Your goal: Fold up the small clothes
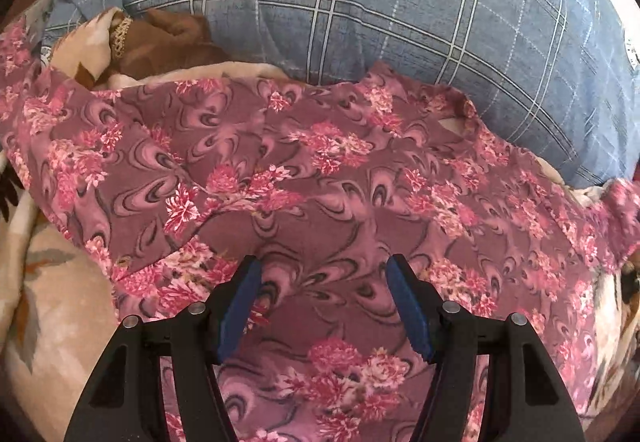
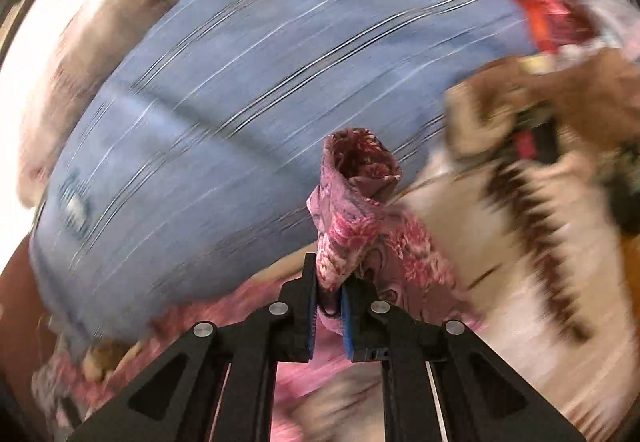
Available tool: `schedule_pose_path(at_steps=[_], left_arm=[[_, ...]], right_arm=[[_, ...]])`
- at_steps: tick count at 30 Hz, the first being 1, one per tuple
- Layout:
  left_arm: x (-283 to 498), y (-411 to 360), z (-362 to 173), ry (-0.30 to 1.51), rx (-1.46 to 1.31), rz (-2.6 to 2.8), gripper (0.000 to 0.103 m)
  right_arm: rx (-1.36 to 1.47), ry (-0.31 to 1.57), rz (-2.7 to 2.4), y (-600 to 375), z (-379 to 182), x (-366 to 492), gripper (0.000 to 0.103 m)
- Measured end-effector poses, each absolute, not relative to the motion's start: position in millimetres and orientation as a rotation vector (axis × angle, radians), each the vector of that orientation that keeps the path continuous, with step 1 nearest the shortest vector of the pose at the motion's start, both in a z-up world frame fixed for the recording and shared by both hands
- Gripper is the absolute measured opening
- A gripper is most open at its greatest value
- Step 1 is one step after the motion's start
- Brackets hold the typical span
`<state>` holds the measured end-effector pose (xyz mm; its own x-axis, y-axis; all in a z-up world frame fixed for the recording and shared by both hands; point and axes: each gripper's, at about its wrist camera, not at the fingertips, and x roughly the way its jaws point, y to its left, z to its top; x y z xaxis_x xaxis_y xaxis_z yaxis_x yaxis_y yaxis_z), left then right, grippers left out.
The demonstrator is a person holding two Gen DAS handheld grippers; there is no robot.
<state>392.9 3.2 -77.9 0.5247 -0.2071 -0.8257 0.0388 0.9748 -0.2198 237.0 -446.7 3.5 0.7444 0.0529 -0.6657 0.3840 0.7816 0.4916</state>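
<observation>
A mauve garment with pink flowers [image 1: 320, 177] lies spread across the bed in the left wrist view. My left gripper [image 1: 322, 266] hovers over its near part, jaws wide apart, with only flat cloth below them. In the right wrist view, my right gripper [image 2: 330, 292] is shut on a bunched corner of the same floral garment [image 2: 356, 201]. The pinched cloth stands up between the blue pads and its end flares open. That view is smeared with motion.
A blue plaid pillow [image 1: 400, 1] lies behind the garment and fills the blurred background [image 2: 240, 101] too. A cream patterned blanket [image 1: 60, 302] covers the bed. Brown cloth [image 1: 168, 37] sits at the back left. A pile of mixed clothes [image 2: 560, 21] is at the upper right.
</observation>
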Motion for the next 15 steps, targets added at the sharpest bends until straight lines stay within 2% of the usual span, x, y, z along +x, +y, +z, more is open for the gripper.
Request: schedule_pose_path(at_steps=[10,15], left_arm=[[395,45,-63,1.004,-0.278,-0.176,0.065],[392,79,-56,0.993,-0.376,-0.178,0.065]], right_arm=[[0.515,0.891,0.142,-248,-12,292,0.009],[0.441,0.943,0.277,-165,-16,294,0.009]])
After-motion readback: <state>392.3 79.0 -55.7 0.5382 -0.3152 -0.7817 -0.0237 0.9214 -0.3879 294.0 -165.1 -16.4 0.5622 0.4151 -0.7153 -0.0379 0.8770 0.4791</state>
